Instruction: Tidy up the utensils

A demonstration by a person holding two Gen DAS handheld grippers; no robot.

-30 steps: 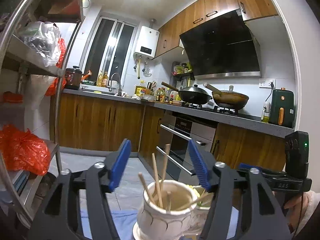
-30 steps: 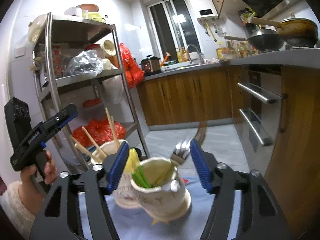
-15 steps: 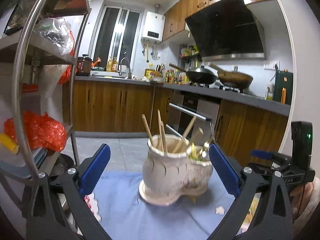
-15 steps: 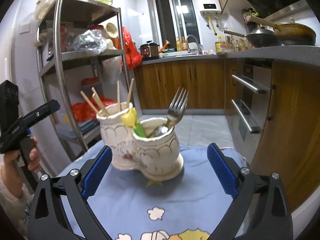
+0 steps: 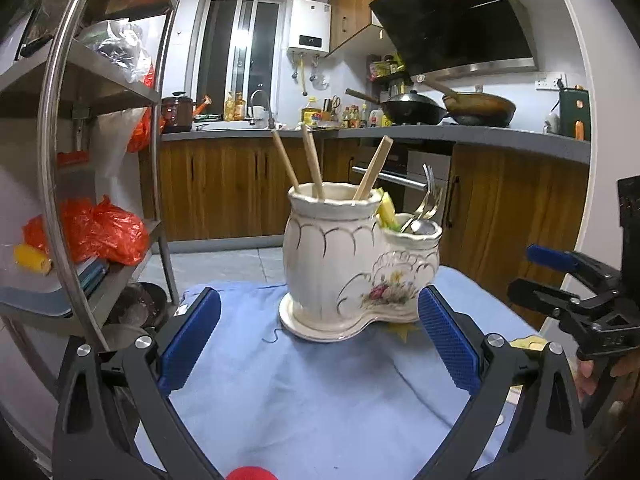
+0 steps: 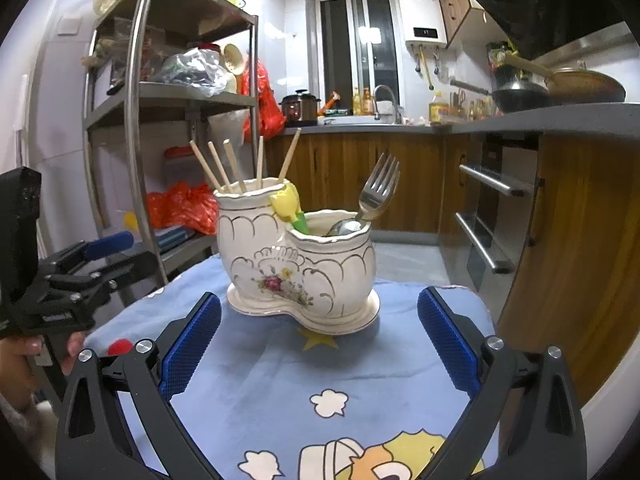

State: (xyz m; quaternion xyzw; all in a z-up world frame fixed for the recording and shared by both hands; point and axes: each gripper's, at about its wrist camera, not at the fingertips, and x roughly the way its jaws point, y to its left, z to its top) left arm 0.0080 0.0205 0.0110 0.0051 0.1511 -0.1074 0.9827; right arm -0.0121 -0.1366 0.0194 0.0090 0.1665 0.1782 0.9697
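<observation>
A cream ceramic two-pot utensil holder (image 5: 340, 264) (image 6: 296, 268) stands on a blue cloth (image 5: 304, 392) (image 6: 320, 376). Its taller pot holds several wooden chopsticks (image 5: 308, 160) (image 6: 224, 168). Its lower pot holds a fork (image 6: 378, 192) (image 5: 430, 196), a spoon (image 6: 344, 227) and a yellow-and-green tulip-shaped piece (image 6: 290, 206). My left gripper (image 5: 318, 336) is open and empty, a little short of the holder. My right gripper (image 6: 318, 336) is open and empty too, facing the holder from the other side. Each gripper shows at the edge of the other's view.
A steel shelf rack (image 5: 60, 160) (image 6: 136, 120) with red bags stands left of the table. Wooden kitchen cabinets (image 5: 224, 184) and an oven (image 6: 484, 208) lie behind, with woks (image 5: 416, 108) on the counter. A small red object (image 6: 120, 347) lies on the cloth's left edge.
Both grippers opened wide and drew back and down from the holder. The holder, close between the fingers before, now stands farther off with open cloth in front.
</observation>
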